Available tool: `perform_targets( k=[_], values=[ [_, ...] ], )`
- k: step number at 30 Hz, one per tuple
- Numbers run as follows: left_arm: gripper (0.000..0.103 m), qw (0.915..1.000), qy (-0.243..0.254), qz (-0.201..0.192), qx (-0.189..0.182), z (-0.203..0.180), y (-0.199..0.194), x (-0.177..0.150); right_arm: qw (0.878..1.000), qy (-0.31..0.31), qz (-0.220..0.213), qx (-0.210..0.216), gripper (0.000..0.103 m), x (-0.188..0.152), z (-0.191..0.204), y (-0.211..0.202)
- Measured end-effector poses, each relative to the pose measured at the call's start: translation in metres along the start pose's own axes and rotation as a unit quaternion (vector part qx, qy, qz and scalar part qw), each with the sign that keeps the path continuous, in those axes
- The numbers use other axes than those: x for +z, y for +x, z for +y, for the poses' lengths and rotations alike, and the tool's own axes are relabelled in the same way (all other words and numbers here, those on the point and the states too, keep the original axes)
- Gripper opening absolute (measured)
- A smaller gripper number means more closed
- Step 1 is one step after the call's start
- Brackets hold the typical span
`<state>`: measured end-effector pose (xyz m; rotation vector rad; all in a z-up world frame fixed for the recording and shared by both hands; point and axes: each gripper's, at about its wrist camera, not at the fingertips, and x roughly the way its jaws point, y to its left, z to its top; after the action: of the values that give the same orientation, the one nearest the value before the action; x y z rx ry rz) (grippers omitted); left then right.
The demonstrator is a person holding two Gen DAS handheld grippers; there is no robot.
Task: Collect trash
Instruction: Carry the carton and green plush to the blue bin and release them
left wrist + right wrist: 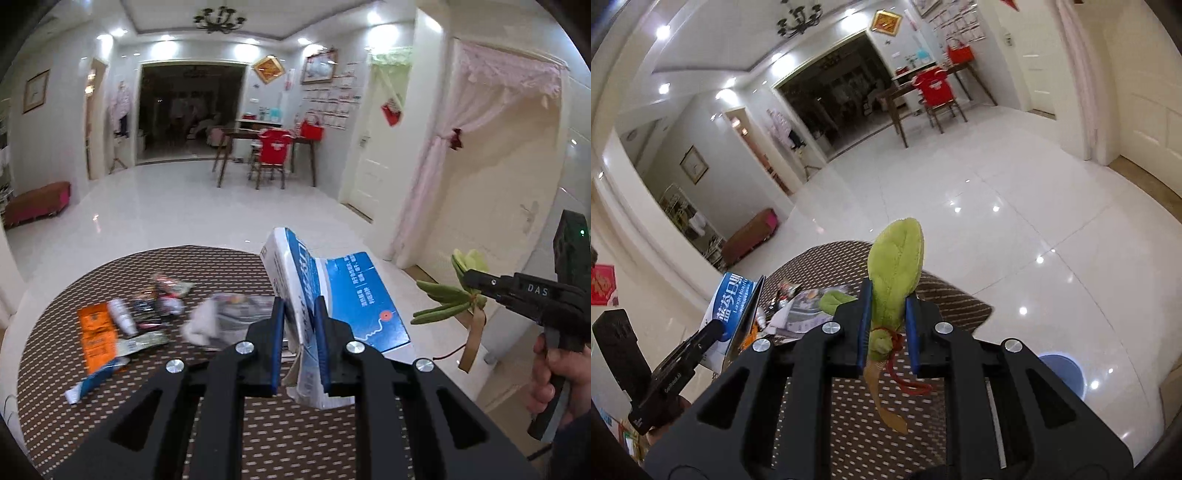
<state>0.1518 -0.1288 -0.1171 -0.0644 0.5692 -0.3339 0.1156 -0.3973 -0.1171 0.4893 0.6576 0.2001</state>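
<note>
The left wrist view takes in the round table (229, 424) with its brown dotted cloth and the litter spread across it: an orange packet (96, 338), a small white tube (122, 316), dark wrappers (147, 312), a crumpled white tissue (201, 326) and a blue-and-white sachet (96, 380) near the edge. From the right wrist view most of that pile is hidden behind the gripper body; only a glossy printed sheet (809, 308) and a few scraps show, but this view alone catches a blue bin (1065, 373) standing on the white floor tiles beside the table.

The left gripper (300, 343) has its blue pads drawn in narrow and clamped on a flattened blue-and-white carton (347, 295), which stands up on edge between them, lifted above the cloth. The same carton appears at the left of the right wrist view.

The right gripper (888, 328) is likewise pinched close, gripping a green plush leaf toy (897, 266) near its knotted red cord, with a tan ribbon hanging below the pads. The left view shows this toy from the side, held clear of the table past its right edge, with a hand (554, 380) on the gripper's handle.
</note>
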Motion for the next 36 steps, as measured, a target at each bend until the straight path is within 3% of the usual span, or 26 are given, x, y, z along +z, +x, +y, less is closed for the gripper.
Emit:
perform_targets(
  k=[6, 12, 18, 22, 30, 32, 34, 36],
  values=[
    [0.015, 0.9981, 0.038, 0.021, -0.044, -0.053, 0.026, -0.005, 0.998, 0.041, -0.014, -0.047, 0.017, -0.008, -0.054, -0.03],
    [0.015, 0.9902, 0.084, 0.073, -0.084, -0.112, 0.068, -0.023, 0.99, 0.099, 0.0, -0.104, 0.017, -0.03, -0.117, -0.036],
    [0.015, 0.9739, 0.137, 0.15, -0.102, -0.163, 0.118, -0.055, 0.978, 0.155, 0.027, -0.133, 0.017, -0.053, -0.173, -0.029],
    [0.015, 0.9562, 0.176, 0.211, -0.1, -0.193, 0.154, -0.082, 0.97, 0.191, 0.052, -0.14, 0.017, -0.072, -0.207, -0.014],
    [0.016, 0.9338, 0.211, 0.276, -0.085, -0.22, 0.198, -0.111, 0.954, 0.243, 0.103, -0.139, 0.02, -0.096, -0.25, 0.036],
    [0.016, 0.9309, 0.214, 0.285, -0.081, -0.224, 0.204, -0.114, 0.948, 0.26, 0.119, -0.14, 0.027, -0.109, -0.263, 0.052],
    [0.016, 0.9279, 0.216, 0.293, -0.079, -0.226, 0.21, -0.116, 0.941, 0.283, 0.127, -0.138, 0.067, -0.12, -0.276, 0.062],
    [0.016, 0.9247, 0.22, 0.301, -0.076, -0.23, 0.216, -0.119, 0.937, 0.296, 0.127, -0.138, 0.069, -0.129, -0.284, 0.063]
  ],
)
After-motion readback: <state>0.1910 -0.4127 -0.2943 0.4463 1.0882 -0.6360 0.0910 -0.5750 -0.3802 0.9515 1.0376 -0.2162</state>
